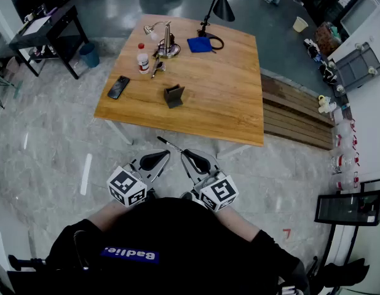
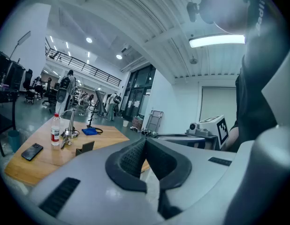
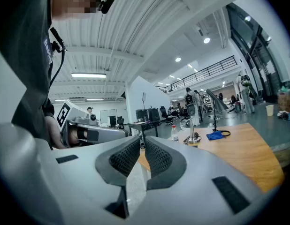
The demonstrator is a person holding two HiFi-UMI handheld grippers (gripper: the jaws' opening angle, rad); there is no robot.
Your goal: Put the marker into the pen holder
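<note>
A dark pen holder [image 1: 173, 95] stands near the middle of the wooden table [image 1: 227, 103]; it also shows in the left gripper view [image 2: 85, 148]. A small grey object [image 1: 158, 68], perhaps the marker, lies between the bottle and the lamp base; it is too small to be sure. My left gripper [image 1: 168, 153] and right gripper [image 1: 183, 152] are held side by side close to the person's body, short of the table's front edge. In both gripper views the left gripper [image 2: 144, 142] and the right gripper [image 3: 141, 142] have their jaws together, with nothing between the pads.
On the table's far side stand a red-capped bottle [image 1: 142, 58], a metal lamp base [image 1: 167, 47], a blue cloth [image 1: 199, 44] and a black desk lamp [image 1: 222, 8]. A phone [image 1: 118, 86] lies at the left edge. A wooden bench [image 1: 294, 112] stands to the right.
</note>
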